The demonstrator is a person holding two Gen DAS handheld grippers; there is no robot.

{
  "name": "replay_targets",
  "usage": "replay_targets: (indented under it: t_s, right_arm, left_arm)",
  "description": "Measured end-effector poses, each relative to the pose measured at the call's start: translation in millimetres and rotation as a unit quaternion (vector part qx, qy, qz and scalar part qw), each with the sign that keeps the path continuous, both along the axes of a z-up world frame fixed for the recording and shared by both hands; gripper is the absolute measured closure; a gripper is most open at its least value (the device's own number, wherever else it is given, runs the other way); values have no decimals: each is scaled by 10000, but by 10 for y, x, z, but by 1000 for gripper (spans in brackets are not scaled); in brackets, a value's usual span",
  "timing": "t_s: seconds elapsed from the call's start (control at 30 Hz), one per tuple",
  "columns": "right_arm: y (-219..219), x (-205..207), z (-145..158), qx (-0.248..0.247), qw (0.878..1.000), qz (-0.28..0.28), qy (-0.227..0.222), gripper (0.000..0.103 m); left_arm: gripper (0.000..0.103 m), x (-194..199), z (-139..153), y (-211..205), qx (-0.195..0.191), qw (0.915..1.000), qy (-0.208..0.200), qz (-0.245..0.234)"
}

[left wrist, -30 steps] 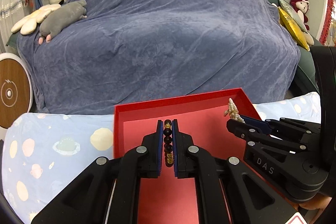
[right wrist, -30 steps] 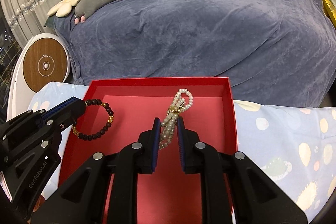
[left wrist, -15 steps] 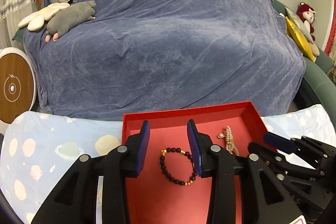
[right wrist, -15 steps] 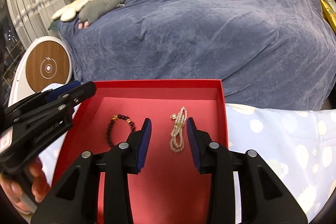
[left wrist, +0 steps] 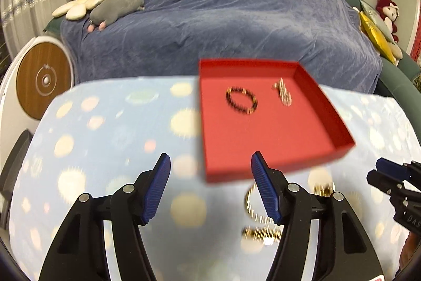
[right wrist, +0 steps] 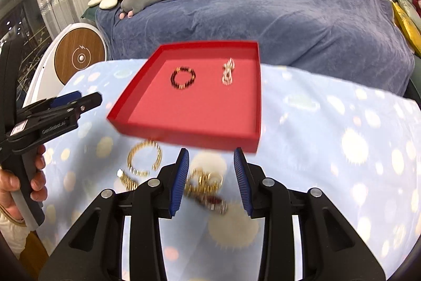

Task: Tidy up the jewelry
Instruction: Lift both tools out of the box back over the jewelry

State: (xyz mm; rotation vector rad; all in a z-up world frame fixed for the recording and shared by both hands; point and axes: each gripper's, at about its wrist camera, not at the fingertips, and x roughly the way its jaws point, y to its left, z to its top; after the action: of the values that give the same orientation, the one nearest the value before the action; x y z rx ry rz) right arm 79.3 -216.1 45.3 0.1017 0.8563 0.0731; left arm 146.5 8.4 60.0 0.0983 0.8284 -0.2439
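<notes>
A red tray (left wrist: 276, 162) (right wrist: 184, 133) sits on the blue patterned tablecloth. In it lie a dark bead bracelet (left wrist: 241, 103) (right wrist: 183, 77) and a pearl necklace (left wrist: 283, 94) (right wrist: 228, 73). Gold bracelets (right wrist: 144, 158) (left wrist: 259, 217) and a pile of gold pieces with a dark red one (right wrist: 208, 188) lie on the cloth in front of the tray. My left gripper (left wrist: 210, 186) is open and empty, pulled back near the tray's front left corner. My right gripper (right wrist: 211, 179) is open and empty, just above the gold pile.
A sofa under a blue-grey cover (left wrist: 223, 17) stands behind the table with plush toys (left wrist: 115, 7) on it. A round wooden-faced device (left wrist: 44, 80) stands at the left. The left gripper shows in the right wrist view (right wrist: 76, 102).
Both grippers opened and let go of the bead bracelet and the pearl necklace in the tray, then drew back toward the table's near side. The gold jewelry came into view.
</notes>
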Motion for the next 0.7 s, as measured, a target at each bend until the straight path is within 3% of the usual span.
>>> replay_targets:
  t_s: [0.2,0.33,0.5,0.7]
  right_arm:
    - [166,-294,-300,-266,9993,21,273,69]
    - [241,-219,-422,-444,9982,213,344,69]
    - [261,-37,-614,-244,9975,347,561,69]
    - [232,97,-654,-463,9970,321,537,69]
  left_arm:
    - [40,-375,-327,196,-134,9990,419,113]
    - [40,-406,-461,113,99,9989,455,-61]
    - [40,-407,-536,130,-105,9983,562,-122]
    - [40,-371,-590,110,-40,9981,607,-136]
